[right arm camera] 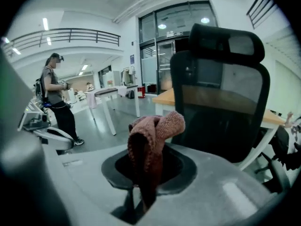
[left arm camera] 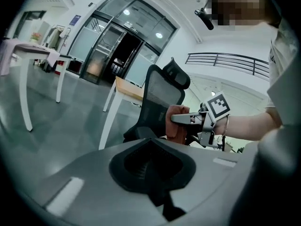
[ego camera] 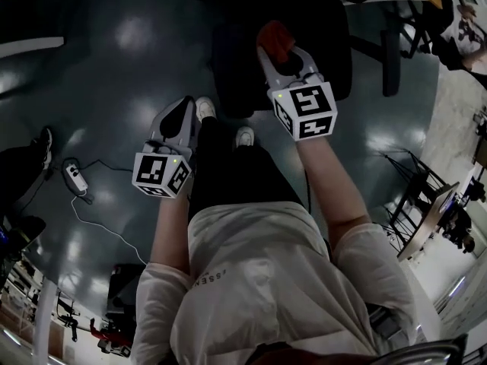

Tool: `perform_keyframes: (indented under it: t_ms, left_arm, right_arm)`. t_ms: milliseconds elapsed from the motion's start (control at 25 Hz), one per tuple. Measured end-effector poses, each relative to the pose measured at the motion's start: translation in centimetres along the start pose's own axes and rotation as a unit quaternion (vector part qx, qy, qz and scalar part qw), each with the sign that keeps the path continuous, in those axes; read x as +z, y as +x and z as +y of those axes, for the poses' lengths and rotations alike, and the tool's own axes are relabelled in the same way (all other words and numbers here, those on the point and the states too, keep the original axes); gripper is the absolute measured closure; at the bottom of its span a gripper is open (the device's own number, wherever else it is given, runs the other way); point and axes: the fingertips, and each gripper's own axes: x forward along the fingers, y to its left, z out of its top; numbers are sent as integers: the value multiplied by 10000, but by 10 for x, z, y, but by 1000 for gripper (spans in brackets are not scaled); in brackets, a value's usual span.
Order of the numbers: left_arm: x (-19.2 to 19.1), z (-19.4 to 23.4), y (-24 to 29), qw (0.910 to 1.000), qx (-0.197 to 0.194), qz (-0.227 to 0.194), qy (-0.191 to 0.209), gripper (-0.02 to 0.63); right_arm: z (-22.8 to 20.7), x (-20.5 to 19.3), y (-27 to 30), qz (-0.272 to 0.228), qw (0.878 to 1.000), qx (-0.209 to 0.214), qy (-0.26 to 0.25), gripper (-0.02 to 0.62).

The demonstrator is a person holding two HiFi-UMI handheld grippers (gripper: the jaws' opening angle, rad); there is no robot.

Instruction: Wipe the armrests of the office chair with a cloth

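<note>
The cloth (right arm camera: 153,135), a bunched reddish-pink knit, stood at the centre of my right gripper view, pinched between the closed jaws of the right gripper (ego camera: 281,52), just before the black mesh office chair (right arm camera: 221,102). My left gripper (ego camera: 177,116), left of centre in the head view, had its jaws together on nothing.

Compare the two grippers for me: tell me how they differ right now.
The right grey two-jaw gripper is shut on a reddish knitted cloth; the left grey two-jaw gripper is shut on nothing. The right gripper reaches out over the black mesh office chair; the left gripper is held back, over the grey floor. Both point forward, toward the chair.
</note>
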Motion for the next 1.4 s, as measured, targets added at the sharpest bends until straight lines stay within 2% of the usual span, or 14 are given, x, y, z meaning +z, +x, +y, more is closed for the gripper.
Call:
perform_keyframes:
  t_ms: [120,280,480,680,1000,1120,1400]
  left_arm:
    - [15,10,23,9997,-205,96,103,589]
    - [23,27,40,9990,-357,210,153,589]
    - [19,49,44,9985,-422,356,69,589]
    - [16,61,37,9983,-406,404,-52,589]
    - [12,69,16,9992,-223,285,-196,589]
    - [10,69,7,9993,-147,221,-246,589]
    - [5,66,-17,9995,45,53,-301,589]
  right_arm:
    - [-40,-4,25,214,9990,-334,206,541]
    - [-45,-11,64,456,9982,-351,190,540]
    - [-28,-11,107,727,9971,-218,60,540]
    - [-3,-15,134,1216,9922,101,-250,540]
    - [28,-15,144,1791,9735,410,-1363,540]
    - [43,-13,151,1877,9659,606,-1680,540]
    - [99,-11,150,1834,9571,1149,-1927,540]
